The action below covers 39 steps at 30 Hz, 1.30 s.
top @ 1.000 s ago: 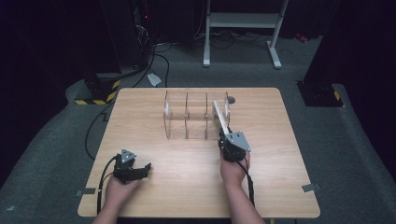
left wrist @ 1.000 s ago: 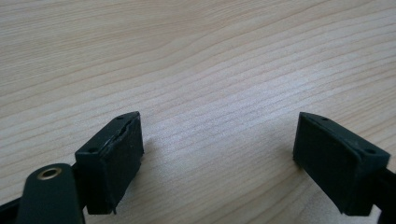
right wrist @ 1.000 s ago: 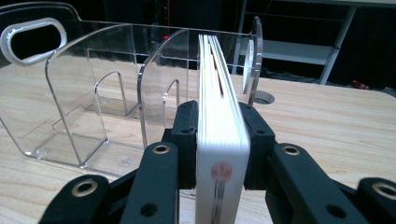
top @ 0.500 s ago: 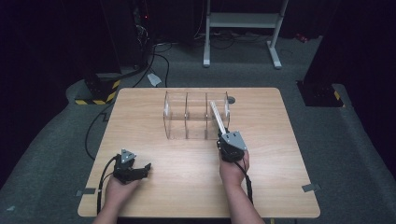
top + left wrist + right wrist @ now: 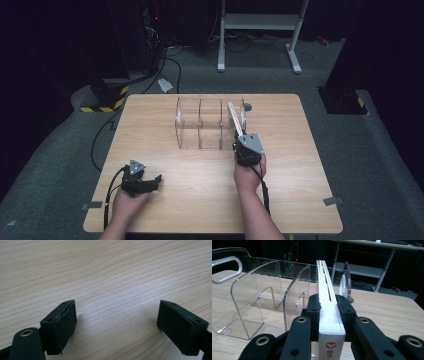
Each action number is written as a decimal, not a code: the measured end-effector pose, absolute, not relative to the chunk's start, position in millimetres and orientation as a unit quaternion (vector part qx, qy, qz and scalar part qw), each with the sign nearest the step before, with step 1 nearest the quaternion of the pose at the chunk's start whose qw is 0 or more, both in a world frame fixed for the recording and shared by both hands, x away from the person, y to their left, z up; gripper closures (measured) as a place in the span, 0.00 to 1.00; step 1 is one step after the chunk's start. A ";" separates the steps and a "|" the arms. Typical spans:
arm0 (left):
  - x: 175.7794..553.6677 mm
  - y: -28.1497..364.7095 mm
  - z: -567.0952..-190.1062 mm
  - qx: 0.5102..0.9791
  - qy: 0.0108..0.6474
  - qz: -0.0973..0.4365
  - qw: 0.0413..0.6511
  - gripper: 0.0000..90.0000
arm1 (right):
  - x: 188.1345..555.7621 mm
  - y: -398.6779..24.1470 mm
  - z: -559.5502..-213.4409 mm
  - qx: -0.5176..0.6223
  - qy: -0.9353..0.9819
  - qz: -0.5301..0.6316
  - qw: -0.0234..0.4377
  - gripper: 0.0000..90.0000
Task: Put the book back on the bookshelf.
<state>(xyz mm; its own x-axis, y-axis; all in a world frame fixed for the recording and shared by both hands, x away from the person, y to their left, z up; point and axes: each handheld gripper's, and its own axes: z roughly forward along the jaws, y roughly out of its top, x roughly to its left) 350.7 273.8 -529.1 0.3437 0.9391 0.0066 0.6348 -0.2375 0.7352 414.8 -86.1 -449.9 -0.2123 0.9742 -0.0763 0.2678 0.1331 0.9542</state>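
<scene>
Book: a thin white book (image 5: 329,312) stands on edge between the pads of the right gripper (image 5: 329,315), spine end toward the camera with a red round mark and printed characters on it; its far end reaches into the rack's rightmost slot.
Book from above: in the high view the book (image 5: 235,120) shows as a pale strip slanting up from the gripper into the right end of the rack, above the table.
Right gripper: its jaws are clamped on both covers of the book, closed as far as the book's thickness lets them; in the high view the right gripper (image 5: 241,144) sits just before the rack, the hand (image 5: 249,172) behind it.
Rack: a clear plastic file rack (image 5: 200,125) with curved dividers and three slots stands on the far middle of the table; the two left slots hold nothing.
Left gripper: the left gripper (image 5: 117,325) rests low over bare wood, jaws spread wide with nothing between them; in the high view it (image 5: 155,180) lies near the front left corner, well apart from the rack.
Table: a light wooden table (image 5: 150,130).
Surroundings: dark floor, cables and a white metal stand (image 5: 260,30) beyond the table.
</scene>
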 end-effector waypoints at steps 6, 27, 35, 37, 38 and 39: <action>350.7 274.0 -529.0 0.752 0.523 0.233 0.327 0.18 | 424.4 -83.1 -453.1 0.491 0.637 0.441 0.399 0.84; 350.5 273.9 -528.8 0.753 0.523 0.232 0.325 0.18 | 424.7 -84.2 -464.1 0.516 0.616 0.437 0.404 0.82; 350.7 273.7 -528.9 0.752 0.524 0.233 0.326 0.18 | 419.5 -92.3 -460.9 0.515 0.611 0.455 0.392 0.69; 350.8 273.7 -528.9 0.752 0.524 0.233 0.326 0.18 | 416.8 -93.7 -459.1 0.510 0.618 0.458 0.386 0.66; 350.9 273.8 -529.0 0.752 0.524 0.233 0.326 0.18 | 412.8 -95.7 -458.8 0.504 0.623 0.461 0.382 0.63; 351.0 273.8 -529.0 0.752 0.524 0.233 0.326 0.18 | 411.4 -96.8 -459.5 0.503 0.624 0.464 0.376 0.62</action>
<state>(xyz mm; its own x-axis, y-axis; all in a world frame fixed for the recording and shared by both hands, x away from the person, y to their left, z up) 351.0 273.8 -529.0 0.3425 0.9395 0.0087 0.6361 -0.2387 0.7337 411.4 -96.8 -459.5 -0.2102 0.9776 -0.0028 0.2790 0.0628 0.9582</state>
